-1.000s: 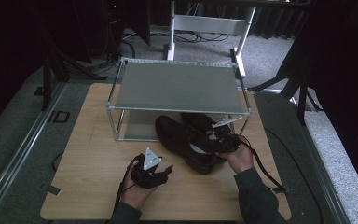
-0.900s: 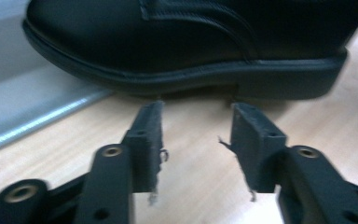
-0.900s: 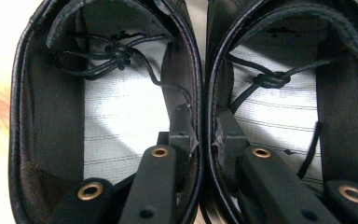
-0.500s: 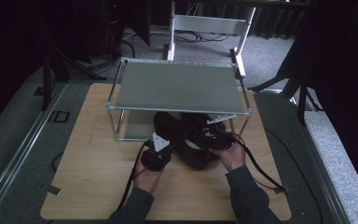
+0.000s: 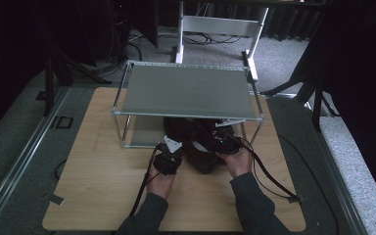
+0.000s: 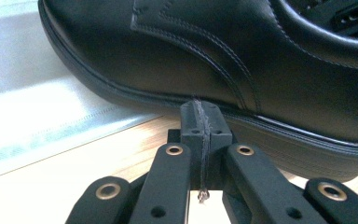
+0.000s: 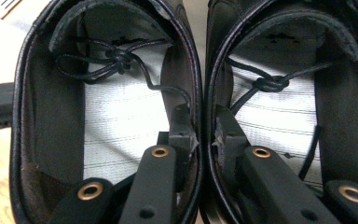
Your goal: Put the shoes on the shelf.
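Left gripper (image 5: pixel 169 157) has crossed the surface (image 5: pixel 93 186) from the near-left toward the pair of black shoes (image 5: pixel 200 147), its jaws having just been closing; they now stand clenched with nothing between them, tips against the sole edge in the left gripper view. Right gripper (image 5: pixel 223 144) has its jaws grasping the two inner collars pinched together, one jaw inside each shoe. Shoes sit mid-surface, toes under the front edge of the wire rack (image 5: pixel 186 90). Judged step: sliding the pair onto the lower shelf; next, an even push from both hands. No readable brand or writing.
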The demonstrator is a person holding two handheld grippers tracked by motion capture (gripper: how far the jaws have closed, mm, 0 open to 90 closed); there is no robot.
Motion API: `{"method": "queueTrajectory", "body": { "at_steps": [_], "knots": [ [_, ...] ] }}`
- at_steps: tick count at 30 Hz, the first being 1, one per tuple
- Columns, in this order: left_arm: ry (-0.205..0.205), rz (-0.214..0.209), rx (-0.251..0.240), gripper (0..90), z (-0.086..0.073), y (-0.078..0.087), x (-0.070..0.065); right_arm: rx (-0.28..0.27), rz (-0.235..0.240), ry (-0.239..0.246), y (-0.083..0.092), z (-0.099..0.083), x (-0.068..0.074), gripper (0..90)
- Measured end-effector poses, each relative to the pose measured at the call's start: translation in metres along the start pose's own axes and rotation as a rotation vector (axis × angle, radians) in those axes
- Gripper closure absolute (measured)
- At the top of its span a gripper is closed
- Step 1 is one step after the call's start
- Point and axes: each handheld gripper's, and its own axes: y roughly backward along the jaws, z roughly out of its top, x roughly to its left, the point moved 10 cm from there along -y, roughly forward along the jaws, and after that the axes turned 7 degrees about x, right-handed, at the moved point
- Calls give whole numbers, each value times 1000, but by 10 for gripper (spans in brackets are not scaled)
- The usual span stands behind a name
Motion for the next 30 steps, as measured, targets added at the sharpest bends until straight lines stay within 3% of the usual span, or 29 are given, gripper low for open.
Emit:
{"method": "queueTrajectory", "body": {
  "at_steps": [7,9,14,16,20,30],
  "knots": [
    [9,-7,29,899,1,-13,-3,-31,1,-38,-5,5,3,803],
    [4,11,34,899,2,-16,-3,-41,-5,-46,-8,5,4,803],
    [1,13,41,900,3,-23,0,-52,-32,-42,-11,4,7,803],
    [-9,29,42,900,5,-30,1,-46,-60,-20,-13,4,9,804],
    [-19,48,36,900,11,-36,6,-65,-96,-30,-15,7,10,803],
    [-45,86,-11,900,30,-52,19,-130,-124,-153,-25,16,5,802]
  ]
}}
